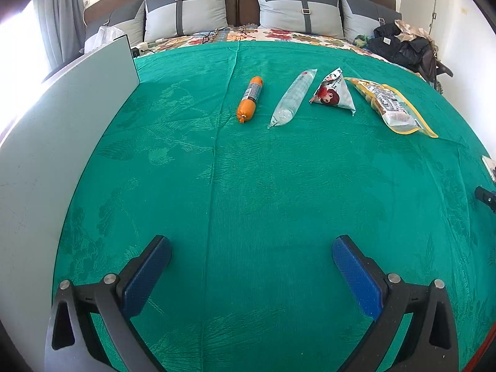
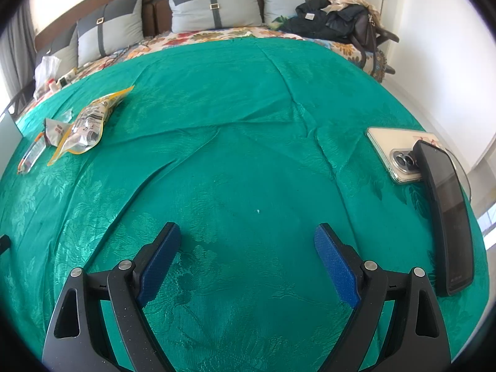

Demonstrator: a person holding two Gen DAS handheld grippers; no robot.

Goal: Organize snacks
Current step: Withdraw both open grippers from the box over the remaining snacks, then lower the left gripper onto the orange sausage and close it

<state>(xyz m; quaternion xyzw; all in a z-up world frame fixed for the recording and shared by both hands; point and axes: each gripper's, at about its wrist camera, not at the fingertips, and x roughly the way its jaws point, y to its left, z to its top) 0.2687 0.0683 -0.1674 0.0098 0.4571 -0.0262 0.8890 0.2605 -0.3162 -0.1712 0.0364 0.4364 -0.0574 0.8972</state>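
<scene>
Four snacks lie in a row on the green bedspread: an orange sausage, a clear tube pack, a triangular pouch with a red cartoon face and a yellow-edged bag. My left gripper stands open well short of them, nothing between its blue pads. In the right wrist view the yellow-edged bag and the other snacks sit far left. My right gripper is open over bare spread, nothing between its fingers.
A pale grey board stands along the left side. Two phones lie at the right: a light-cased one and a dark one resting on it. Pillows and a heap of dark clothes are at the bed's head.
</scene>
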